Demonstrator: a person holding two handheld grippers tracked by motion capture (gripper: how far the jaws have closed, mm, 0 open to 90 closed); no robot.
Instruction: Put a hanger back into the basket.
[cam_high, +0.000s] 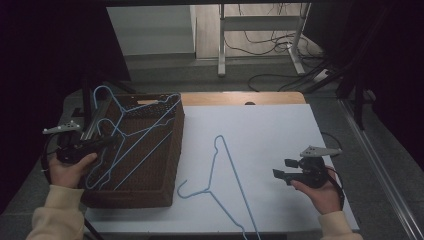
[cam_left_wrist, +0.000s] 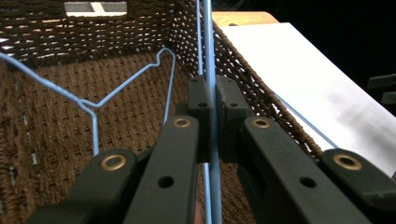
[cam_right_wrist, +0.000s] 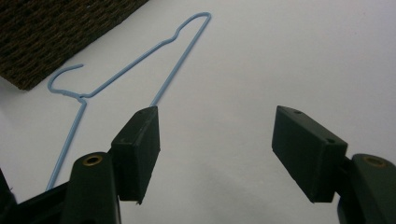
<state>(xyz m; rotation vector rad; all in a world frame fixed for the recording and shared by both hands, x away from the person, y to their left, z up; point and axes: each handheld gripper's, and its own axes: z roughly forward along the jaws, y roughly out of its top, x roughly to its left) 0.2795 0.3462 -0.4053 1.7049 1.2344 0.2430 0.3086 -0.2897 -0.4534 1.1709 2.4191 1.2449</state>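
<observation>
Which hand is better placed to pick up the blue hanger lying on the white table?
Right. The right gripper is open beside the loose hanger; the left gripper is clamped on a hanger wire over the basket.

hangers in basket (cam_high: 131, 134): pale blue wire, same blue on the hanger on the bench (cam_high: 220, 175). basket (cam_high: 150, 195): dark brown, tight woven weave with small light gaps in the walls. bench (cam_high: 270, 135): plain white top, a light wood strip along the far edge. left gripper (cam_left_wrist: 210, 100): black, brass-coloured rivets on the links. right gripper (cam_right_wrist: 217, 140): black, same brass-coloured rivets, grey plate on top. sleeves (cam_high: 55, 215): cream. floor (cam_high: 165, 75): grey.
</observation>
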